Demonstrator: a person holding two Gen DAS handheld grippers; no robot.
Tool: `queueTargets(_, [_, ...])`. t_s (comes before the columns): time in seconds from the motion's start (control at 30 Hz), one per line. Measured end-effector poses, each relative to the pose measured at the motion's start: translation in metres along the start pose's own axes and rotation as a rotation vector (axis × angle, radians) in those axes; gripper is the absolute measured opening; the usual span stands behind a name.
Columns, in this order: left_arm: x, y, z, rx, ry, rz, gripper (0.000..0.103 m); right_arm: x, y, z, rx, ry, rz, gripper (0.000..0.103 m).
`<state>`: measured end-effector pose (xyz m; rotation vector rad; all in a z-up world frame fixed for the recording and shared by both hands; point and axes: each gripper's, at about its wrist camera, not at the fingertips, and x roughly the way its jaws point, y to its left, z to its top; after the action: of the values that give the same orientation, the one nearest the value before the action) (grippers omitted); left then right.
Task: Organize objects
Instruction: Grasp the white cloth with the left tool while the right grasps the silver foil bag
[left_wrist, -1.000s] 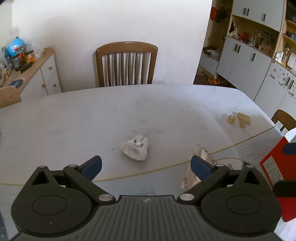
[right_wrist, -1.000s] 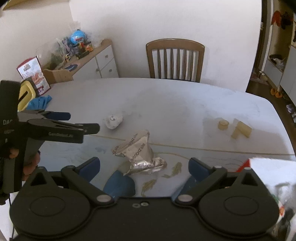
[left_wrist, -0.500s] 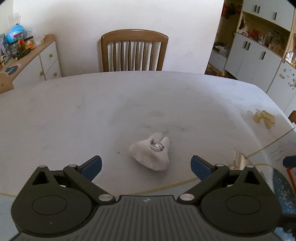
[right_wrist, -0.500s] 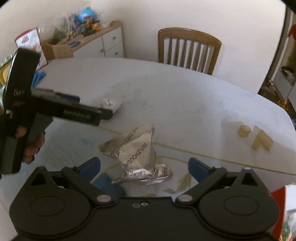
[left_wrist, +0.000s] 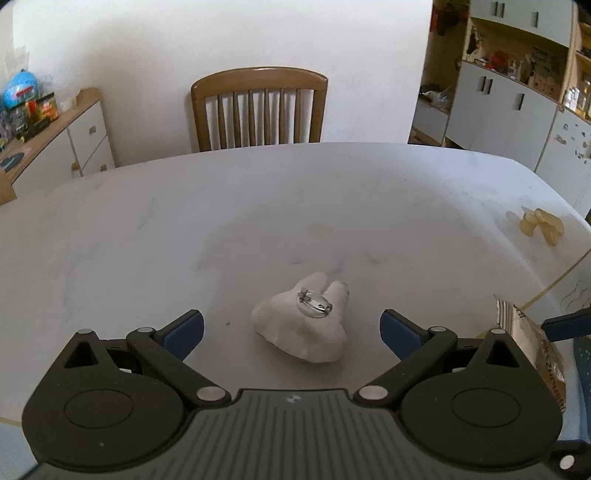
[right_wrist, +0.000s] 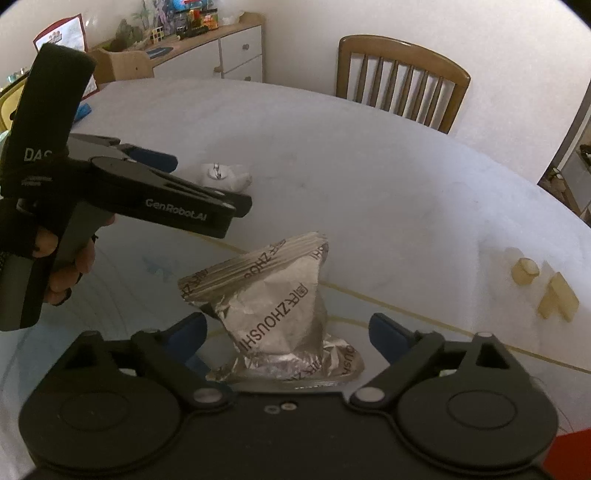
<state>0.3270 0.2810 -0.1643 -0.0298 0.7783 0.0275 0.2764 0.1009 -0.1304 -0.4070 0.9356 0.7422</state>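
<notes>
Left claw spread wide, gripping nothing, hovering over the table with the white lump between its pads, not touching. Metal ring sits on top of the lump. Right claw also wide open and empty, silver foil packet standing between its fingers on the table. Pale yellow blocks lie well apart at far right. Wooden chair behind the table.

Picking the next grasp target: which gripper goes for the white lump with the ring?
Left. The left gripper is open, with the white lump centred just ahead between its fingers. The right gripper is also open but faces the foil pouch, with the lump farther off to its left.
</notes>
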Motion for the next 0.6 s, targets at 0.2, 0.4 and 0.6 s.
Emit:
queueTargets(0.2, [-0.0016,-0.0073,-0.0027,0.033,-0.018,-0.017,0.088,0.0058,-0.0018,0.0025,-0.004,0.010,0.014,0.078])
queueTargets(0.4, [-0.0027,-0.0105,-0.0024,0.052,-0.017,-0.028,0.066,0.0049,-0.0022,0.0028,0.008,0.015,0.015,0.064])
queueTargets(0.6, [-0.0039,-0.0107,0.0002,0.050,-0.009,-0.026,0.052,0.0014,0.0003,0.0029,0.022,0.016,0.004,0.053])
